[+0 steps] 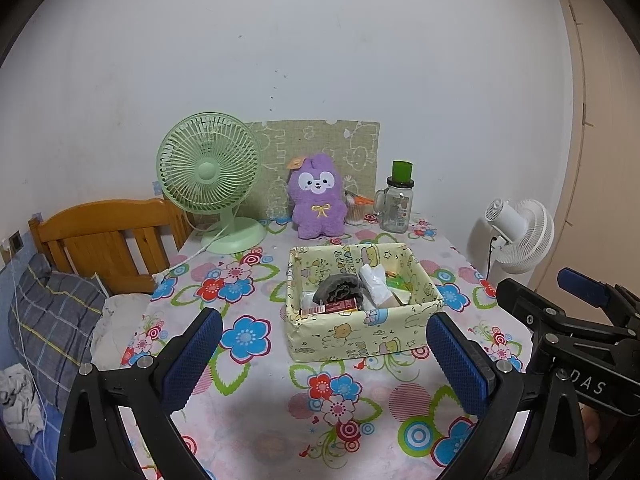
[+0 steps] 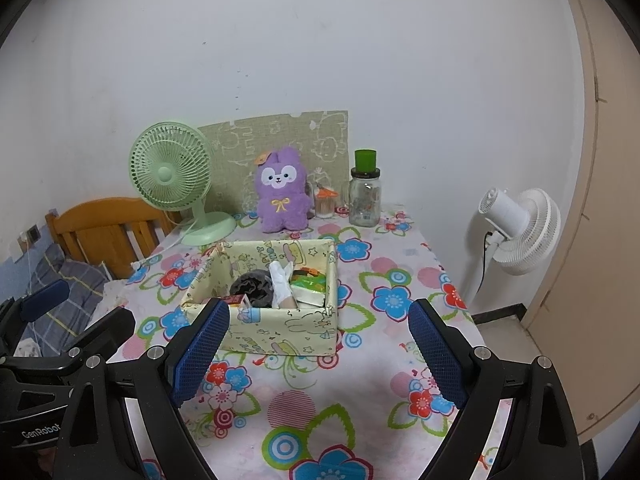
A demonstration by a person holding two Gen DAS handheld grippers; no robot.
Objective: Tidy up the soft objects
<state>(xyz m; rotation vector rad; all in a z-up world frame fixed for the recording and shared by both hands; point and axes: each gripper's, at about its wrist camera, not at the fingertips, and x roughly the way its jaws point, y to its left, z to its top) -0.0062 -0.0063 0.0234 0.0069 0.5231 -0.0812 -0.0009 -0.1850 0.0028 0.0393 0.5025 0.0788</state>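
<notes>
A purple plush bunny stands upright at the back of the flowered table, also in the right wrist view. In front of it sits a pale yellow cartoon-print box holding a dark grey soft item, a white glove, a red packet and a green pack. My left gripper is open and empty, just short of the box. My right gripper is open and empty, its left pad near the box's front corner.
A green desk fan stands back left with its cord trailing left. A glass jar with a green cup and a cotton-swab pot stand back right. A white floor fan is right of the table. A wooden headboard and bedding lie left.
</notes>
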